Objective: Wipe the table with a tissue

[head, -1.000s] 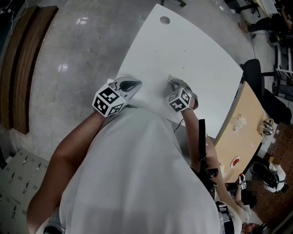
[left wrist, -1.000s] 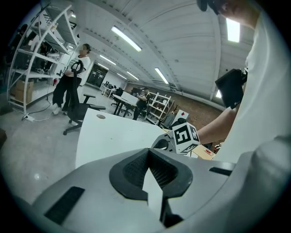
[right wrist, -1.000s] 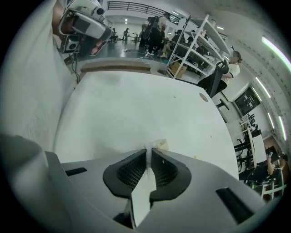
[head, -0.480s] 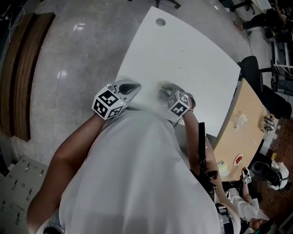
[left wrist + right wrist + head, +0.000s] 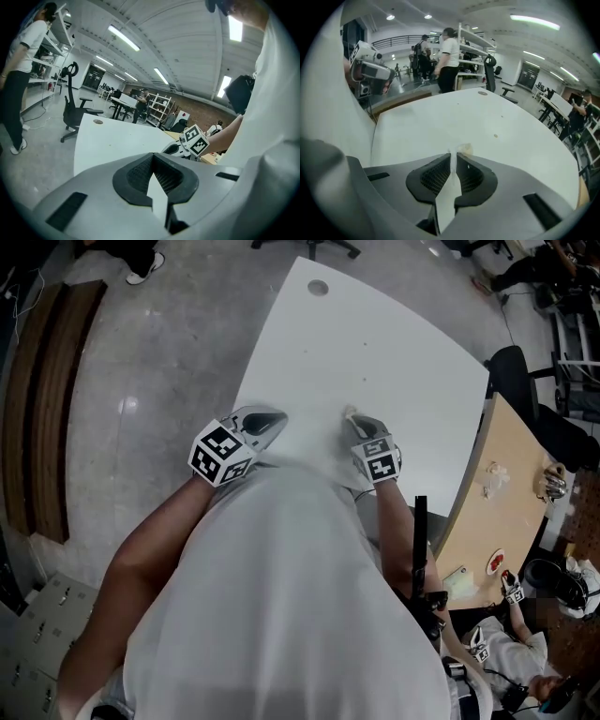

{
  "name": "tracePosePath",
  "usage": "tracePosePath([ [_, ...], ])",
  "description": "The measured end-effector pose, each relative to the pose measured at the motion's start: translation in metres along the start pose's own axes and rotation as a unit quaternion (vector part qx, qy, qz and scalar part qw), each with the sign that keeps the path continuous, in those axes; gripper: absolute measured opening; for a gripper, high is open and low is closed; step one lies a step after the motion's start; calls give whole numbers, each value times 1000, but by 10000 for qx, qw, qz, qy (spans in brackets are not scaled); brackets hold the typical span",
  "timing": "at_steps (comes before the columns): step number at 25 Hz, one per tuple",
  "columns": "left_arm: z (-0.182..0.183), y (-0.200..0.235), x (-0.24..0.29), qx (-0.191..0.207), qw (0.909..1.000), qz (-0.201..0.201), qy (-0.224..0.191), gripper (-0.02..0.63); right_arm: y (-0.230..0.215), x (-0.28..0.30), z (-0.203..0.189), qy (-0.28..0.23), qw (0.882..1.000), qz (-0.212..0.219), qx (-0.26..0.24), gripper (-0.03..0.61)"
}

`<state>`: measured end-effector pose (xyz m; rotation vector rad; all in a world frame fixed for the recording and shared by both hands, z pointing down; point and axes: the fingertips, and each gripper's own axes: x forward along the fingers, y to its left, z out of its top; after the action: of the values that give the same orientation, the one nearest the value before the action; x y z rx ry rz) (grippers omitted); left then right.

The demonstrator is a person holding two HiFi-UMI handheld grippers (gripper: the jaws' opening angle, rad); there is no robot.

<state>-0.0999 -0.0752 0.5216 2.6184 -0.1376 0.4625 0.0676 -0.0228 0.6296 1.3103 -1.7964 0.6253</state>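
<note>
My right gripper (image 5: pixel 453 156) is pinched on the tissue (image 5: pixel 464 150): a thin fold runs down between the pads and a small crumpled wad pokes out past the tips, low over the table (image 5: pixel 501 112) near its near edge. The wad is too bunched to show any long axis. The bare top stretches from the tissue toward the far corner with the round hole (image 5: pixel 318 287), so I judge the coming stroke pushes outward, and my right hand is the one placed for it. My left gripper (image 5: pixel 152 158) is pressed together on nothing, by the near left edge. Since a second ago my right gripper has rolled, its marker cube (image 5: pixel 380 460) showing another face, while the left stayed put.
</note>
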Motion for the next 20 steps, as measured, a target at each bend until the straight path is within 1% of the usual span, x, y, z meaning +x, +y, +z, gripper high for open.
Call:
tracePosePath([
  [2, 1, 2, 1, -19, 10000, 27, -21, 6, -3, 2, 5, -211, 9991, -24, 366, 44],
  [4, 2, 4, 2, -54, 10000, 54, -47, 6, -7, 2, 7, -364, 9977, -36, 570, 44],
  [9, 0, 5, 3, -137, 9998, 95, -72, 6, -36, 2, 2, -296, 9976, -134, 612, 44],
  [14, -4, 8, 1, -227, 9995, 224, -56, 6, -83, 3, 5, -122, 9956, -616, 689, 43],
  [16, -4, 9, -1, -255, 9992, 304, -70, 6, -99, 6, 6, -41, 9955, -722, 616, 43],
  [20, -5, 10, -7, -351, 9982, 468, -109, 6, -120, 15, 13, 164, 9966, -804, 123, 43],
])
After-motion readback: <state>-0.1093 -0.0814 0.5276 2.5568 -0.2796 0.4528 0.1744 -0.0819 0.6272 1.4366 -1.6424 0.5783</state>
